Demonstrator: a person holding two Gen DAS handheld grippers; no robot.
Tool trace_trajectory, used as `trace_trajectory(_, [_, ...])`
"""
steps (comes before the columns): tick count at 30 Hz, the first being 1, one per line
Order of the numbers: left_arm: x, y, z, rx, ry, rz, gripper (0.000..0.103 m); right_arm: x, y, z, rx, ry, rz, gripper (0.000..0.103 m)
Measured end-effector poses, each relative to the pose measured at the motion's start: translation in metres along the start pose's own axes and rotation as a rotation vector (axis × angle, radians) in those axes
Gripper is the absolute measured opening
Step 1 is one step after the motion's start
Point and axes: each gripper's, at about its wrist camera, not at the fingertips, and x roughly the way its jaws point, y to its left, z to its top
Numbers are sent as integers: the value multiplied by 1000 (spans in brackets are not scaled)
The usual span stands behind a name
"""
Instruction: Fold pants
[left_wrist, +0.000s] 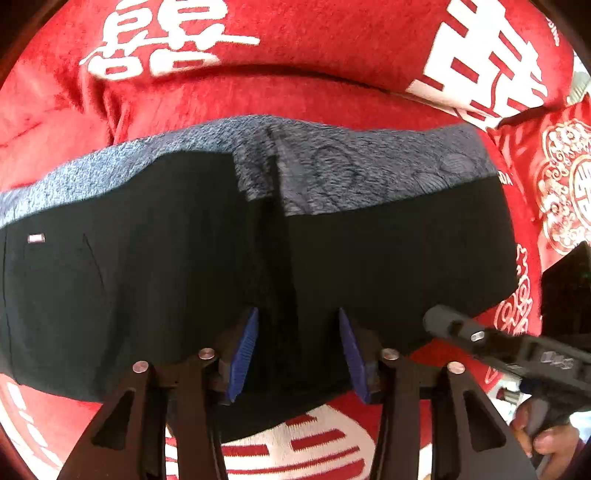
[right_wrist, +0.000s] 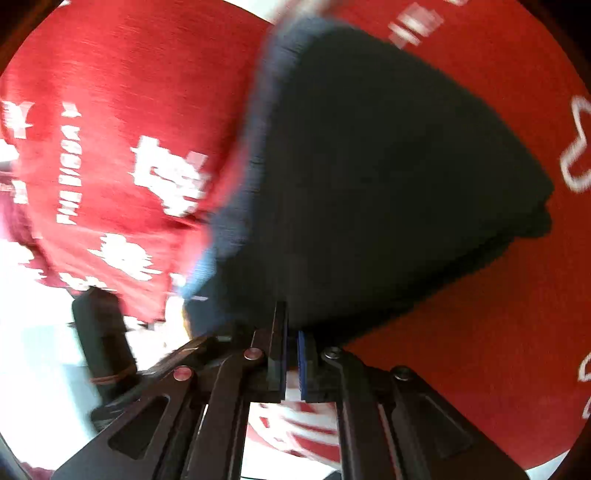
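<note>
Red plush bedding printed with white double-happiness characters lies under everything, a bed or sofa cover as far as I can judge, with matching pillows propped along the far side. Nearest to me, my left tongs stand wide, the blue pads spread apart and hovering over the near edge of the pants without gripping anything. Just beyond them the pants lie flat as a black band, already doubled over so the grey fleecy lining shows along the far edge; their long axis runs left to right across my left view. My right tongs are drawn narrow, pads almost together, at the near end of the stack; that view is smeared, so I cannot tell whether any cloth is pinched between them. From the left view the right tongs come in low at the right end of the pants, so my right hand is nearer that end and my left is nearer the middle. I judge the next fold should carry one end along that long axis toward the other.
</note>
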Motion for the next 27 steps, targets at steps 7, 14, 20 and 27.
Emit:
trace_trajectory(7, [-27, -4, 8, 28, -61, 100, 76, -36, 34, 6, -236, 61, -1, 50])
trace_trajectory(14, [-41, -25, 52, 37, -143, 88, 76, -95, -3, 108, -174, -136, -7, 53])
trace_trajectory(20, [-3, -52, 68, 63, -106, 95, 77, -41, -23, 147, -114, 39, 50, 37])
trace_trajectory(27, [18, -28, 45, 36, -36, 176, 89, -41, 15, 143, -293, 66, -126, 34])
